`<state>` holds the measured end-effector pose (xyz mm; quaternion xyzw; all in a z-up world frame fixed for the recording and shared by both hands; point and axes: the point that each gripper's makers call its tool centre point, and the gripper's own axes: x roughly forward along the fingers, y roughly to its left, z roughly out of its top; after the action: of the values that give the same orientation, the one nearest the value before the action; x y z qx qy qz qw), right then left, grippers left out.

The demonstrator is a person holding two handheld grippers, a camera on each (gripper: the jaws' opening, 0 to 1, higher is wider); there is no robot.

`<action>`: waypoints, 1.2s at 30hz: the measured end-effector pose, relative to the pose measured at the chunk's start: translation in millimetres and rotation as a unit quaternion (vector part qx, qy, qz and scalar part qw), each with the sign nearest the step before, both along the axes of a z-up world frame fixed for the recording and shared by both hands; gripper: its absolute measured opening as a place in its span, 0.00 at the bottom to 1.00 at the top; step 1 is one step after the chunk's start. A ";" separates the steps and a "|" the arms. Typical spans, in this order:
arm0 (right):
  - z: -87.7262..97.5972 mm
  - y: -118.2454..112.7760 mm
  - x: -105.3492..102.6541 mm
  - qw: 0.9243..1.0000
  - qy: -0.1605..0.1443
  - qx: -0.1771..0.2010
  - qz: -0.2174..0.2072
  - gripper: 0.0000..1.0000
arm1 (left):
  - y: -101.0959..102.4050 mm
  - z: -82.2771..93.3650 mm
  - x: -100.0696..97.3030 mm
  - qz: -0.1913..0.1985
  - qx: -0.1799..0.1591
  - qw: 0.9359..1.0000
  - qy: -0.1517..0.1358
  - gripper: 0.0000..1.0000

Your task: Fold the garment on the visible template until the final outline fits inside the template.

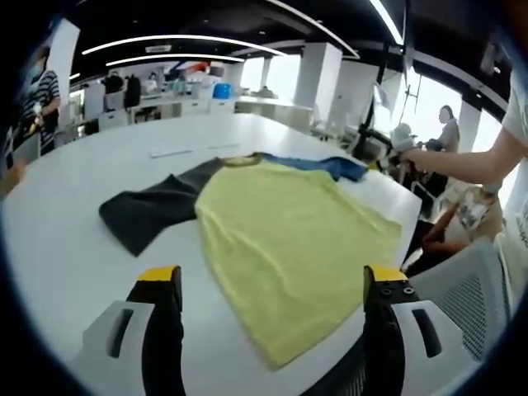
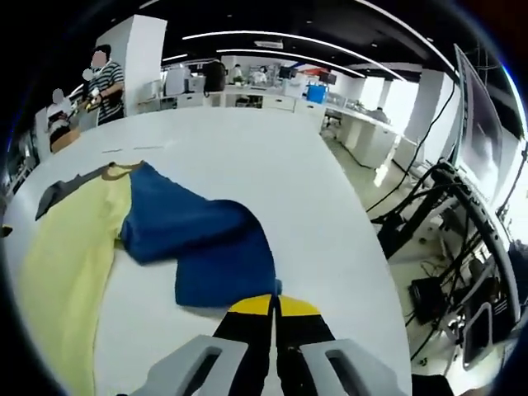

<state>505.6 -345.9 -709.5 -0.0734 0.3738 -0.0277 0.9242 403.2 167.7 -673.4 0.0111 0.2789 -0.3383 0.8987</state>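
A T-shirt lies flat on the white table [image 1: 66,247]: yellow body [image 1: 280,231], dark grey sleeve [image 1: 153,210] spread to the left, blue sleeve [image 1: 334,165] at the far side. My left gripper [image 1: 272,276] hovers open over the yellow hem near the table's near edge, with nothing between its jaws. In the right gripper view the blue sleeve [image 2: 206,239] is pulled out from the yellow body [image 2: 66,256], and my right gripper [image 2: 272,304] is shut on its cuff edge. The right gripper [image 1: 371,151] also appears beside the blue sleeve, held by a person's arm [image 1: 470,161].
Faint tape marks [image 1: 173,152] lie on the table beyond the shirt. A mesh chair [image 1: 462,297] stands by the table's near right edge. Cables and a stand [image 2: 445,214] crowd the floor off the table's side. People [image 2: 103,78] and desks [image 1: 165,95] are in the background.
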 end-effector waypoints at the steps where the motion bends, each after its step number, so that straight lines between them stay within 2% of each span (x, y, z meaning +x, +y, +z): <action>1: 0.3 -1.1 0.6 1.000 0.001 -0.002 0.000 0.00 | 0.0 -0.1 0.2 0.000 0.000 1.000 0.000 0.88; 15: -1.7 -33.5 19.8 0.999 0.015 -0.036 -0.002 0.00 | -4.8 -2.2 3.5 -0.004 0.005 1.000 0.003 0.88; 19: -6.0 -47.3 31.0 0.999 0.019 -0.036 -0.010 0.00 | -7.1 -4.7 2.8 -0.007 0.009 1.000 0.008 0.87; 27: -13.8 -62.8 38.9 0.998 0.030 -0.047 -0.011 0.00 | -10.0 -4.2 3.7 -0.012 0.015 1.000 0.008 0.88; 34: -12.0 -58.1 33.7 0.999 0.024 -0.041 -0.022 0.00 | -10.1 -4.6 3.8 -0.012 0.015 1.000 0.007 0.88; 36: -10.2 -56.6 31.7 0.999 0.016 -0.025 -0.046 0.00 | -10.3 -4.6 3.5 -0.011 0.014 1.000 0.007 0.88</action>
<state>537.2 -402.5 -719.6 -0.0799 0.3904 -0.0782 0.9138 406.8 157.4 -678.1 0.0246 0.2901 -0.3443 0.8926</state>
